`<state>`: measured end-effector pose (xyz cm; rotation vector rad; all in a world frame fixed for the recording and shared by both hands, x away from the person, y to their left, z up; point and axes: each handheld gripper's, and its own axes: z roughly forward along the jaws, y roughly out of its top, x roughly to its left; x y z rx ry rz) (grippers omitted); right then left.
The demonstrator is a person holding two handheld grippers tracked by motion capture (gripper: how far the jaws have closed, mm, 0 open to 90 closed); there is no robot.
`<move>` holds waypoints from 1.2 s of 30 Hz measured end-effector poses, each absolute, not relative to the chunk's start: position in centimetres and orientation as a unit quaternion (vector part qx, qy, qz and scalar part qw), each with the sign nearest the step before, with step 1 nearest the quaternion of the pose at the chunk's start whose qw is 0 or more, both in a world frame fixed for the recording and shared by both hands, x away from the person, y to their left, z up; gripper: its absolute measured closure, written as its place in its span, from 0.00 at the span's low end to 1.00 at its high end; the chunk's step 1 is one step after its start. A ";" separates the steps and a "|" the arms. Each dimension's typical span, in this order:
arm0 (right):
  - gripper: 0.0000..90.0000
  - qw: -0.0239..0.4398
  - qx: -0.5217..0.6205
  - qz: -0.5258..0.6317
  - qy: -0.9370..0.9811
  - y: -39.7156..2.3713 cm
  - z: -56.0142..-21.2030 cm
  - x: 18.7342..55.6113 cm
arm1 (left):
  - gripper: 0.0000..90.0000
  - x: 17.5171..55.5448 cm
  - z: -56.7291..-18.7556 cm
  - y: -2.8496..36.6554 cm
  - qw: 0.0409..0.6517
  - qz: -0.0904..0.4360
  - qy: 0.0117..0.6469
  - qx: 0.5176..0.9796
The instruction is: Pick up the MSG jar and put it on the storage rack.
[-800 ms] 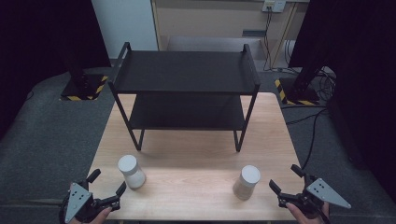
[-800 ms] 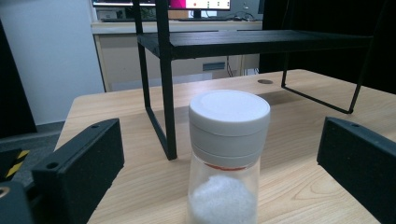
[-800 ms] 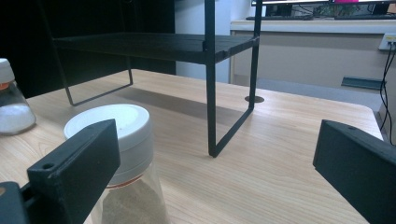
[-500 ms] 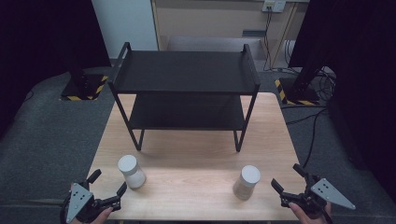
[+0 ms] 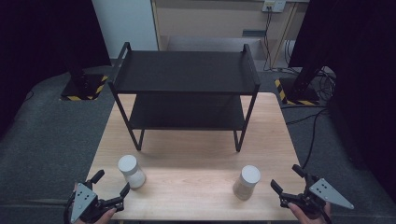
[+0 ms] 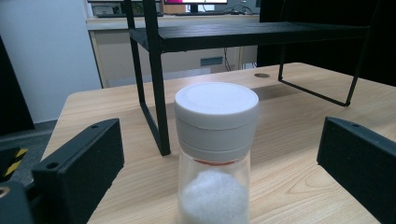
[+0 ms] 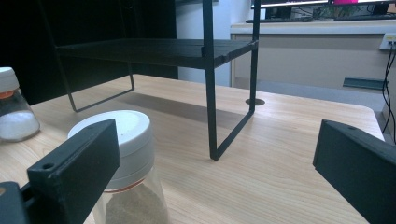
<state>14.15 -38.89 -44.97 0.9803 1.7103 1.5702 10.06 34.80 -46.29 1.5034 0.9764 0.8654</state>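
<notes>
Near the light wooden tabletop's (image 5: 196, 158) front edge, two white-capped clear jars stand upright: white-filled (image 5: 131, 171) before wide left tongs (image 5: 111, 183), tan-filled (image 5: 246, 182) beside wide right tongs (image 5: 286, 178).

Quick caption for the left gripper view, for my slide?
Open left gripper lined up on a white-lidded jar of white powder, with the black two-tier shelf behind it on the wooden table.

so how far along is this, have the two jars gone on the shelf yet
Nothing looks done: both shelf tiers are bare. The salt jar and brown-powder jar stand on the table. Each open hand-held gripper, left and right, faces its jar without gripping. Grasping and placing remain, presumably.
</notes>
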 end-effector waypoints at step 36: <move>0.01 0.306 0.377 0.586 0.648 -39.2 -45.2 14.1 | 0.36 15.8 -47.2 33.8 0.542 0.336 0.412 0.651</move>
